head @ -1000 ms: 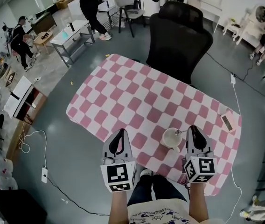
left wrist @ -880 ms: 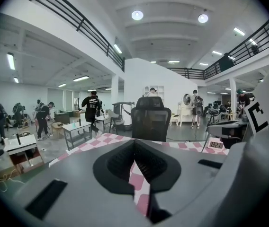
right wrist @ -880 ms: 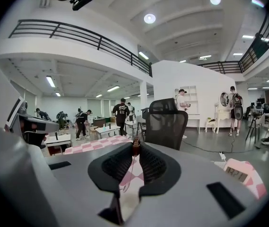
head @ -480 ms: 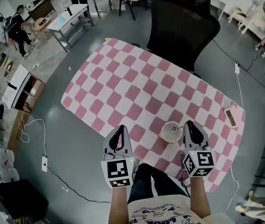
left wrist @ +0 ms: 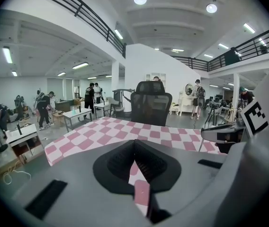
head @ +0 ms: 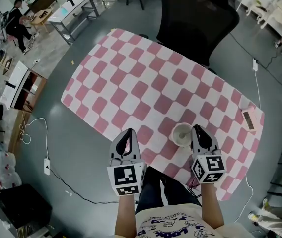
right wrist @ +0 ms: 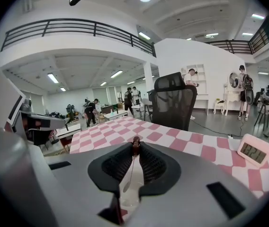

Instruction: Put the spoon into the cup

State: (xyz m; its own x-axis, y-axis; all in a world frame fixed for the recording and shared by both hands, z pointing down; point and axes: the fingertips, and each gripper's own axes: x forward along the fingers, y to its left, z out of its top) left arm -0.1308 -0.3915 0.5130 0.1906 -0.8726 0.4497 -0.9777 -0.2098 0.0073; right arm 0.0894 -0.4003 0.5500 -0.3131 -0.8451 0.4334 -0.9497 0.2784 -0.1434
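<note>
The thin, silvery spoon [right wrist: 130,172] is pinched by its dark brown handle end at the tips of the right tongs [right wrist: 135,144], bowl end hanging down. The white cup [head: 182,134] stands upright just below those tips.

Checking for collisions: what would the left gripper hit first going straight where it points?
Likely the pink-and-white checked tablecloth just ahead of the left gripper; nothing stands between, though depth is unclear.

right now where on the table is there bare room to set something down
The whole left and far stretch of the checkered cloth, from the left gripper up to the chair, is bare. Crowded: the near right end, where the cup, the right gripper holding the spoon and the small clock sit.
</note>
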